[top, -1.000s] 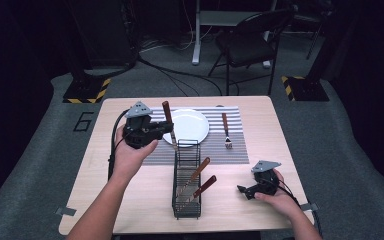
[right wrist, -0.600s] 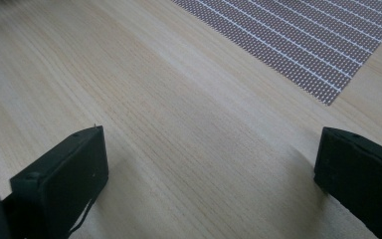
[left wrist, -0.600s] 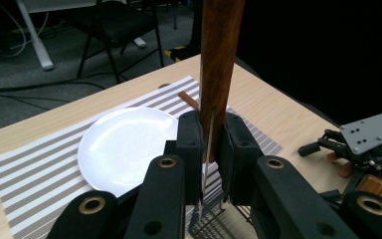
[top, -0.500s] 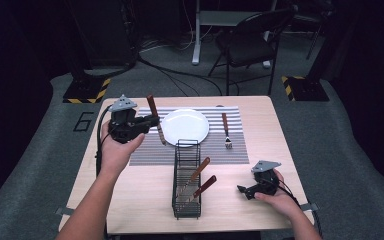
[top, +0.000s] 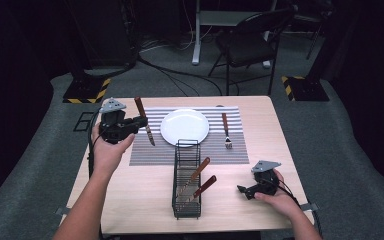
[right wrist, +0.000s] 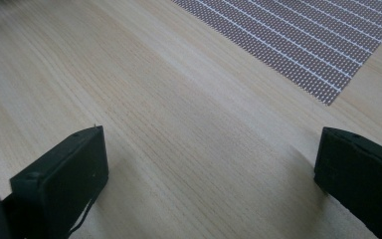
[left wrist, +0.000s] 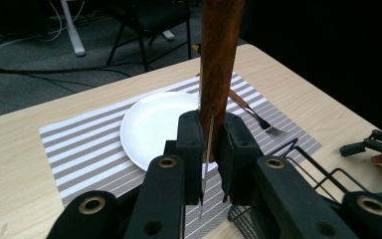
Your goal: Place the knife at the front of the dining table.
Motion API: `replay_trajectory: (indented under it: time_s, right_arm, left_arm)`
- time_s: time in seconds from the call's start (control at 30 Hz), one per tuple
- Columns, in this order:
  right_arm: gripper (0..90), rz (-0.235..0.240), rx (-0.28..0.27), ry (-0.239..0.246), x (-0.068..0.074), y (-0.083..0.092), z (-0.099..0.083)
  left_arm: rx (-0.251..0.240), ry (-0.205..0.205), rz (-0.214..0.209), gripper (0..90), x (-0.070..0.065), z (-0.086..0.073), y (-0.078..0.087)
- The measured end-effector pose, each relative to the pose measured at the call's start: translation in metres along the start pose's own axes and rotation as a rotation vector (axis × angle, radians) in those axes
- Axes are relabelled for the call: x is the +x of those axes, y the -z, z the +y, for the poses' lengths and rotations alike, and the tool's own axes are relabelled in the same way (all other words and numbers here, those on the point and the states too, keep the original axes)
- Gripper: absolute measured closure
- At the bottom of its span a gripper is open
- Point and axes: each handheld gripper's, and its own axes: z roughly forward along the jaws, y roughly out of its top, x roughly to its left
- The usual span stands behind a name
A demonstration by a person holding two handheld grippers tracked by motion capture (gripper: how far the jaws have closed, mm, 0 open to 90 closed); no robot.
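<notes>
My left gripper [top: 141,121] is shut on a wooden-handled knife [top: 145,122], held above the left end of the striped placemat [top: 145,152]. In the left gripper view the jaws clamp the knife [left wrist: 221,59] where handle meets blade, handle up and blade edge pointing down. A white plate [top: 185,126] lies mid-mat, and a fork [top: 225,129] lies to its right. My right gripper [top: 247,190] rests on the table at the front right, open. In the right gripper view its gripper [right wrist: 209,169] has jaws wide apart over bare wood.
A black wire basket [top: 176,170] stands in front of the plate and holds two wooden-handled utensils [top: 199,171]. A chair [top: 250,40] and cables sit on the floor beyond the table. The placemat's corner [right wrist: 298,40] lies ahead of the right gripper.
My left gripper has carried the knife leftward, from beside the plate to the mat's left end. The right gripper has stayed put.
</notes>
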Motion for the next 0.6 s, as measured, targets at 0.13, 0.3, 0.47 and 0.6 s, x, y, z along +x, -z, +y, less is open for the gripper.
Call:
replay_trajectory:
  time_s: [0.13,0.3,0.47,0.6]
  right_arm:
    - [0.0,0.000,0.000,0.001,0.000,0.000,0.000]
    - [0.0,0.000,-0.001,0.003,0.000,0.000,0.000]
    - [0.0,0.000,-0.001,0.004,0.000,0.000,0.000]
    - [0.0,0.000,0.000,0.001,0.000,0.000,0.000]
  left_arm:
    - [0.007,0.008,0.025,80.6,0.007,-0.006,-0.001]
    - [0.005,0.034,0.039,80.6,0.015,-0.013,-0.006]
    - [0.015,0.054,0.051,80.6,0.024,-0.020,-0.013]
    - [0.027,0.058,0.062,80.6,0.030,-0.024,-0.018]
